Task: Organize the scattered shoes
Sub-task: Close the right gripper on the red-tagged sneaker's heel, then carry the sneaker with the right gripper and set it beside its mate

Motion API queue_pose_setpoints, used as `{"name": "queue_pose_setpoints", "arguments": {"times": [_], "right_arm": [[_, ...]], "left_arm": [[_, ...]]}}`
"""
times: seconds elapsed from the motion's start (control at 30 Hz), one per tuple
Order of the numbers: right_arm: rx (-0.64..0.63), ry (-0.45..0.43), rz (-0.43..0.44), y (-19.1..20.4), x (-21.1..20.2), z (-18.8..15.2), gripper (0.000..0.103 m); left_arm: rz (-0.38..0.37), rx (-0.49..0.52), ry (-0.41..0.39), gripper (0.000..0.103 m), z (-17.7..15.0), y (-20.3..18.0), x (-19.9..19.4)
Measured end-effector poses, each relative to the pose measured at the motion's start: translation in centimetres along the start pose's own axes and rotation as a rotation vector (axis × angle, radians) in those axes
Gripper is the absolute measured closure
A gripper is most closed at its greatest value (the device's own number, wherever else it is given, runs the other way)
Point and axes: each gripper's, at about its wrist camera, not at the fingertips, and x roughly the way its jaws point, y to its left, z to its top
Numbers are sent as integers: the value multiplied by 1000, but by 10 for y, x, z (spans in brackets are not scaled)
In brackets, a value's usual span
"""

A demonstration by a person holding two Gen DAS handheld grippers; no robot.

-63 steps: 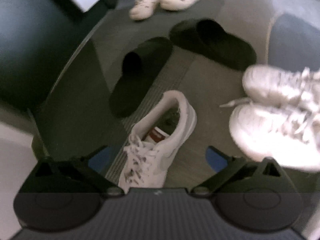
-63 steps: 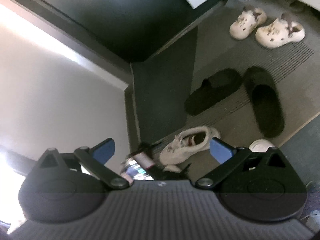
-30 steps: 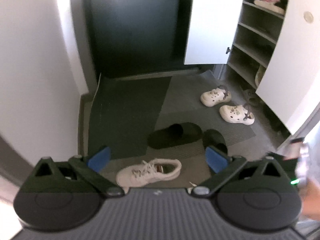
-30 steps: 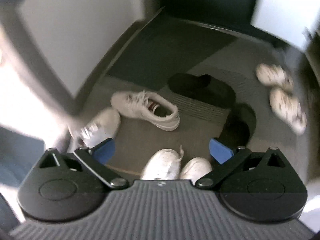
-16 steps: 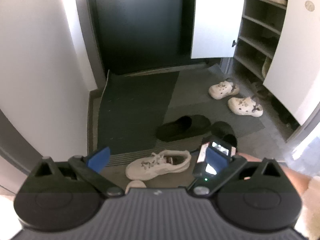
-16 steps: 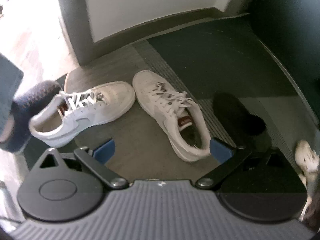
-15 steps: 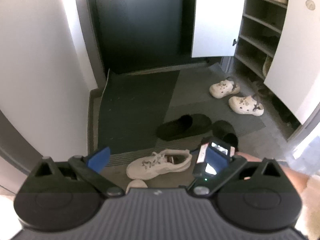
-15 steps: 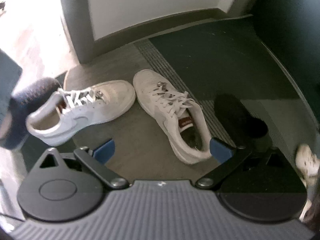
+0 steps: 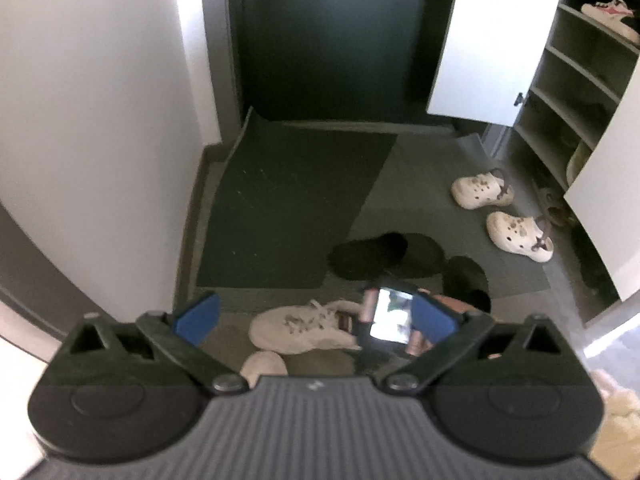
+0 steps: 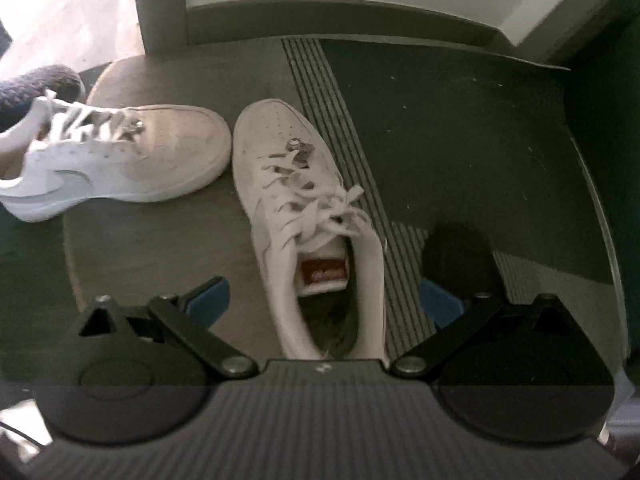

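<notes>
1. The right tongs (image 10: 324, 302) are spread wide and hold nothing; they hang just above the heel opening of a white sneaker (image 10: 304, 216) that lies on the floor (image 10: 160, 248) between the two blue pads.
2. This white sneaker points away from the right wrist camera, its laces loose and a red label on the insole.
3. Just left of its toe lies a second white sneaker (image 10: 116, 160), turned sideways, the two toes almost touching.
4. To the right of the near sneaker, a black slide (image 10: 456, 256) rests on a ribbed mat.
5. The left tongs (image 9: 316, 318) are also spread and empty, held higher over the entryway.
6. In the left wrist view, the rig of the right tongs with a lit screen (image 9: 390, 316) sits over the heel of the white sneaker.
7. Beyond it lie two black slides, and further right a pair of cream clogs (image 9: 502, 216) near the open shoe cabinet (image 9: 576, 80).
8. A dark doormat (image 9: 292, 200) lies before the dark door.
</notes>
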Motion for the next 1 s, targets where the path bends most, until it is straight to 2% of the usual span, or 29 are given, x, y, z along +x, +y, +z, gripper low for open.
{"name": "queue_pose_setpoints", "arguments": {"times": [0.07,0.13,0.33,0.47,0.57,0.63,0.73,0.83,0.9,0.97,1.0], "right_arm": [[-10,29,0,-2,14,3,0],[-9,99,-2,-6,38,5,0],[-24,138,59,-6,71,5,0],[-1,219,-13,5,96,6,1],[81,242,-37,8,103,10,5],[140,245,-40,7,100,12,8],[313,221,-35,1,92,12,10],[585,186,-7,-7,75,7,12],[692,168,16,-8,66,3,13],[851,162,40,-2,51,-9,14],[878,161,42,-1,49,-12,14]], "left_arm": [[1,-7,13,0,5,-3,8],[12,-13,17,0,8,-3,14],[53,-56,44,0,20,2,36],[75,-72,49,0,27,4,47],[86,-73,50,0,29,2,48],[90,-83,46,0,28,3,47],[91,-84,24,0,28,3,40],[99,-96,-15,0,28,7,28],[100,-115,-43,0,28,12,19],[99,-131,-67,0,28,16,10],[99,-140,-79,0,28,19,5]]}}
